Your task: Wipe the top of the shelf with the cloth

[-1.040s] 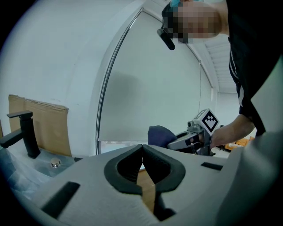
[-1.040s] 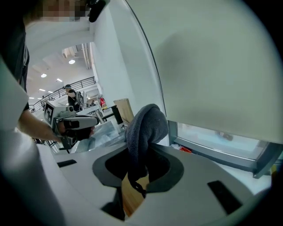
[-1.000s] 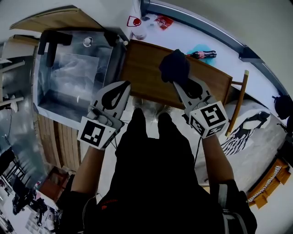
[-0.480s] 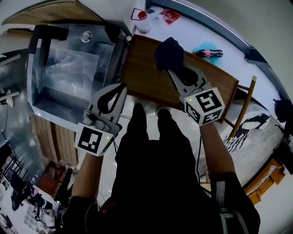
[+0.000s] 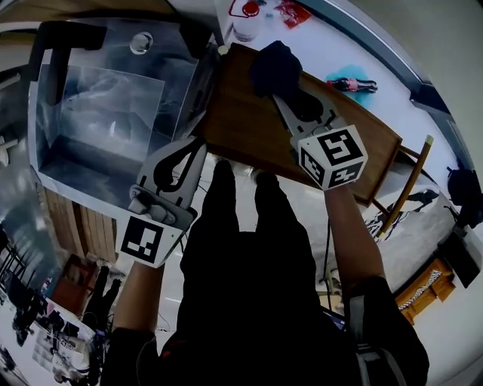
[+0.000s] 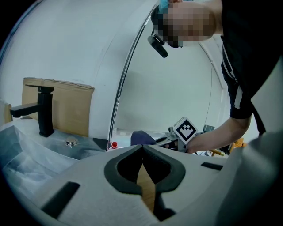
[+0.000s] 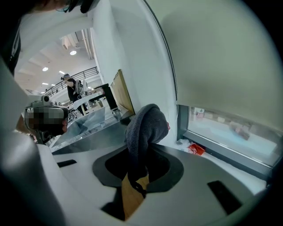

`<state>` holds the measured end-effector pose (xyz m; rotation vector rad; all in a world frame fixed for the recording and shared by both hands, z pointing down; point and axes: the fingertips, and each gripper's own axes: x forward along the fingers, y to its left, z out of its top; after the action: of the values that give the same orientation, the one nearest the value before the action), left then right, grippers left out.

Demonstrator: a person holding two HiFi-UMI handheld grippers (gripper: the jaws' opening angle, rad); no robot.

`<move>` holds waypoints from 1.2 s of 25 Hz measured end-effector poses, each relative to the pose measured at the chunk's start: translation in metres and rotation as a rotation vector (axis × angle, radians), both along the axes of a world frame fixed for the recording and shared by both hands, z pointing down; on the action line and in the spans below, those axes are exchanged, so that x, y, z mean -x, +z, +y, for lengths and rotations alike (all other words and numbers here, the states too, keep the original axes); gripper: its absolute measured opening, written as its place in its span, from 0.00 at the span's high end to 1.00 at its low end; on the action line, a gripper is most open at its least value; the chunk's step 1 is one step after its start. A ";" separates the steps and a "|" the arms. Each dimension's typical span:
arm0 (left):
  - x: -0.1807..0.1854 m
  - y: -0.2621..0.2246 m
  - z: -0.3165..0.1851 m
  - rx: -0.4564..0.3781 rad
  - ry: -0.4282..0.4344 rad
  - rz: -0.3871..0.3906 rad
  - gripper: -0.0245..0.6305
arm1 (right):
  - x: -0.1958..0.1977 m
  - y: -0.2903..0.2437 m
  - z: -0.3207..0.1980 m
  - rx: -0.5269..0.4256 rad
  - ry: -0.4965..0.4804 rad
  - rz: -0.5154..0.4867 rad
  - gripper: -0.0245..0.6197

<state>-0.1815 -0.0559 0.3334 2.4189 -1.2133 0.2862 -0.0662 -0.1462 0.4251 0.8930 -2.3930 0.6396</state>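
The right gripper (image 5: 278, 96) is clamped on the dark cloth (image 5: 275, 66). In the right gripper view its jaws pinch the lower fold of the cloth (image 7: 145, 126), and the rest bunches up above the tips. Seen from the head view, the cloth sits over the far corner of the brown wooden shelf (image 5: 241, 124), at the end nearest the sink (image 5: 113, 192). Whether it presses on the wood cannot be told.

The left gripper (image 5: 198, 145) hangs at the near edge of the shelf, beside the sink. Its jaws are together with nothing between them. In the left gripper view only a strip of the wooden shelf (image 6: 145, 183) shows through the gap below the meeting tips.

The sink is a steel basin with a sheet of clear plastic film (image 5: 113, 105) lying in it. A black tap (image 5: 64, 34) stands at its far rim, and a brown cardboard panel (image 6: 66, 108) leans behind the tap.

Beyond the shelf, on a white surface, stand a clear cup with a red lid (image 5: 246, 16), whose contents cannot be made out, and a red packet (image 5: 290, 11). A small bottle (image 5: 355, 84) lies on its side further right.
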 end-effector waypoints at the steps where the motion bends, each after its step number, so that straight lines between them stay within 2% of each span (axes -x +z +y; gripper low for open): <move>1: 0.002 0.003 -0.001 0.003 -0.001 0.004 0.93 | 0.003 0.006 -0.002 0.003 -0.003 0.005 0.84; 19: 0.027 0.035 0.007 0.059 -0.020 0.034 0.93 | 0.041 0.094 -0.033 0.049 0.001 0.083 0.84; 30: 0.024 0.044 0.008 0.076 -0.007 0.036 0.93 | 0.039 0.120 -0.040 0.074 0.023 0.114 0.84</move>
<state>-0.2053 -0.0479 0.3774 2.3448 -1.1737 0.2797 -0.1048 -0.1859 0.5449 0.9019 -2.2473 0.6631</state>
